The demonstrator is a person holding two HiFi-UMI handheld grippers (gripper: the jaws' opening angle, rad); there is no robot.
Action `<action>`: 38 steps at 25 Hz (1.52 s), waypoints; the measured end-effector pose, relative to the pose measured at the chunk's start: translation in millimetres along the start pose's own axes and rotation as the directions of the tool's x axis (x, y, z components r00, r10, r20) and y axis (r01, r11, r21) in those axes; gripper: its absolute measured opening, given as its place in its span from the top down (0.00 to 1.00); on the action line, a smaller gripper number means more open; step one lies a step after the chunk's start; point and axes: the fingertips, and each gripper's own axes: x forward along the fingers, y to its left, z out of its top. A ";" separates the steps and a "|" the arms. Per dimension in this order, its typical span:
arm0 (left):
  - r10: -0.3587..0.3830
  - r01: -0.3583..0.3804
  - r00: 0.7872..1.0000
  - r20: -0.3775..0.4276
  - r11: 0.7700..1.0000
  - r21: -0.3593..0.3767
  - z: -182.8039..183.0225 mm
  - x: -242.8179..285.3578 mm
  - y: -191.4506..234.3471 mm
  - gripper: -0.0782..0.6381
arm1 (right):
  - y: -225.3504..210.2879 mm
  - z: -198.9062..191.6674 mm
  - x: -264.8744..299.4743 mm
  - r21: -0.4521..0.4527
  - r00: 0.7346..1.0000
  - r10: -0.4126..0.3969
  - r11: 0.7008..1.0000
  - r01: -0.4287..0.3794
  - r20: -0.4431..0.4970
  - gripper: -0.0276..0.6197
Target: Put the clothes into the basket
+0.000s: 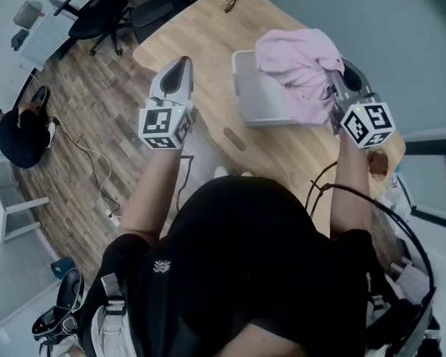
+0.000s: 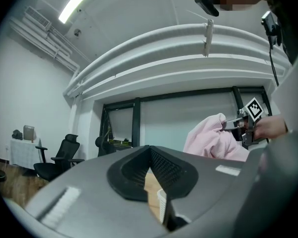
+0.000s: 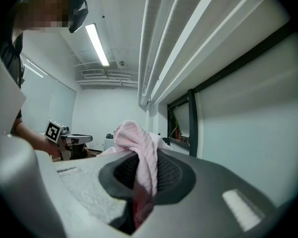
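Observation:
My right gripper (image 1: 342, 79) is shut on a pink garment (image 1: 299, 59), which hangs bunched over the right part of the white basket (image 1: 260, 99) on the wooden table (image 1: 197, 39). In the right gripper view the pink cloth (image 3: 138, 150) is pinched between the dark pads and drapes over them. My left gripper (image 1: 179, 65) hovers over the table's left edge, left of the basket, shut with nothing in it. In the left gripper view its tips meet (image 2: 150, 148), the basket rim (image 2: 162, 202) shows below, and the pink garment (image 2: 213, 139) hangs from the right gripper (image 2: 242, 125).
Black office chairs (image 1: 111, 10) stand beyond the table's far left corner. A person in black (image 1: 18, 134) sits on the wood floor at left, with a cable (image 1: 97, 171) trailing nearby. A small dark item (image 1: 230, 4) lies at the table's far end.

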 end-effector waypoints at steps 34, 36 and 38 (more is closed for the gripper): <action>-0.010 0.010 0.987 -0.161 1.000 0.003 -112.1 -0.3 12.1 0.88 | 31.0 -166.4 72.4 0.095 0.946 0.106 0.992 -0.080 -0.305 0.88; -0.015 0.016 0.984 -0.178 1.000 0.005 -123.8 -1.6 10.8 0.88 | 33.3 -181.3 72.7 0.072 0.933 0.102 0.994 -0.082 -0.344 0.88; -0.016 0.017 0.981 -0.196 1.000 0.000 -133.7 -1.4 10.6 0.88 | 35.0 -191.7 74.7 0.052 0.922 0.102 0.995 -0.089 -0.374 0.88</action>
